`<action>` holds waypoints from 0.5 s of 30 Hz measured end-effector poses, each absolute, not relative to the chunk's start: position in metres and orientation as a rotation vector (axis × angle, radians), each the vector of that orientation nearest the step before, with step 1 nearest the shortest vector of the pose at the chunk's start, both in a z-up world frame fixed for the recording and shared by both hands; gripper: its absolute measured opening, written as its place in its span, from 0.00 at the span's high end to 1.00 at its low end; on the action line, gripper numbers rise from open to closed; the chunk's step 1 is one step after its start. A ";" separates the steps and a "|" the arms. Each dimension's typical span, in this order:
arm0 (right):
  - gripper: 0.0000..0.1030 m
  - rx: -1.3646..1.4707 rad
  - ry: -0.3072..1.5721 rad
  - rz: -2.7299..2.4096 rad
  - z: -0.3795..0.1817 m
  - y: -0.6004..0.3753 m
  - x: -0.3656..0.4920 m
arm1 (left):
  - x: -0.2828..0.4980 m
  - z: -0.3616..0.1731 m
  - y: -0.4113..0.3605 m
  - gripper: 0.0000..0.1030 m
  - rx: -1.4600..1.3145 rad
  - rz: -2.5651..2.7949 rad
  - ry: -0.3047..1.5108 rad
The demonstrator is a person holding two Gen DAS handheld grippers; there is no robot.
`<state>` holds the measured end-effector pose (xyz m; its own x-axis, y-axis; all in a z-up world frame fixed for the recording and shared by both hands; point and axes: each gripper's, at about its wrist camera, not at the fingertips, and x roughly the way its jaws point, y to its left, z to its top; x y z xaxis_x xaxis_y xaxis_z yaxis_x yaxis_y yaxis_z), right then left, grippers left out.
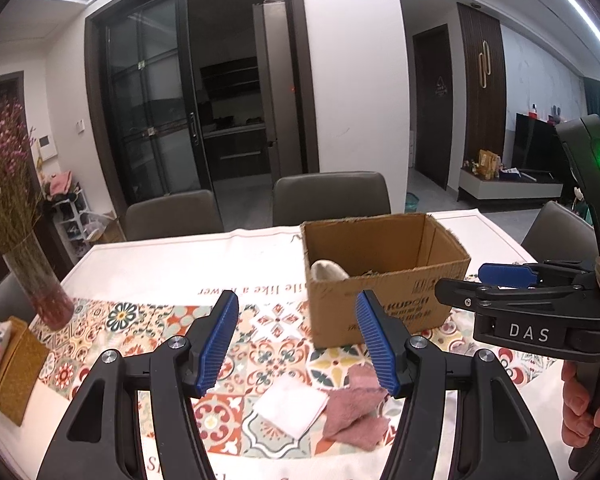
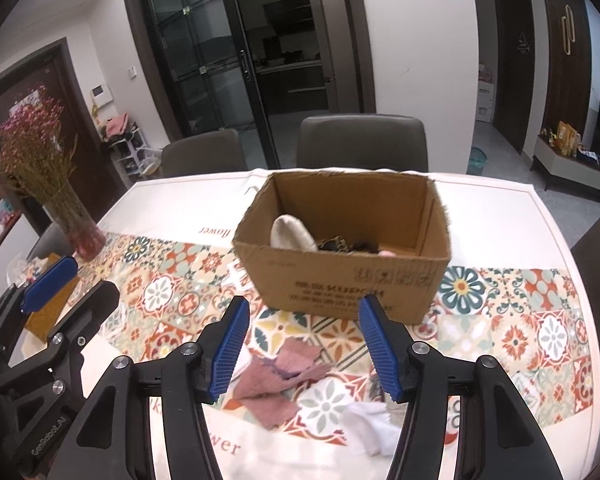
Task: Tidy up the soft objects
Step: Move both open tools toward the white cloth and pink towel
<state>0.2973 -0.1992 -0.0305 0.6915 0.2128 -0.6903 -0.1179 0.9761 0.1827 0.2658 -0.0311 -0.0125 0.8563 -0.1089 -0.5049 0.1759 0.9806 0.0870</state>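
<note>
Jaws of both the left gripper [image 1: 296, 344] and right gripper [image 2: 304, 348] stand apart and empty above the pink cloth [image 2: 276, 380] and white cloth [image 1: 292, 408] near the table's [image 2: 500, 216] front edge, the cardboard box [image 2: 348, 280] beyond them.

Readable lettering on the grippers, box and cloth

The right gripper [image 1: 500, 280] carries "DAS"; the left gripper [image 2: 48, 292] carries "GenRobot.AI"; the brown cardboard box [image 2: 352, 276] shows "KUPOH" upside down; the white patterned tablecloth [image 1: 236, 264] reads "like a flower", also inverted.
</note>
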 end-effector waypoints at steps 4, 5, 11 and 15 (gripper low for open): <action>0.44 0.127 0.806 0.203 -0.039 -0.189 0.294 | 0.259 -0.020 -0.022 0.41 0.139 -0.133 0.540; 0.44 0.126 0.814 0.208 -0.042 -0.186 0.292 | 0.258 -0.021 -0.020 0.41 0.140 -0.131 0.544; 0.44 0.124 0.855 0.227 -0.058 -0.172 0.290 | 0.252 -0.033 -0.007 0.41 0.142 -0.115 0.577; 0.44 0.125 0.885 0.235 -0.067 -0.166 0.290 | 0.252 -0.041 0.001 0.41 0.138 -0.109 0.605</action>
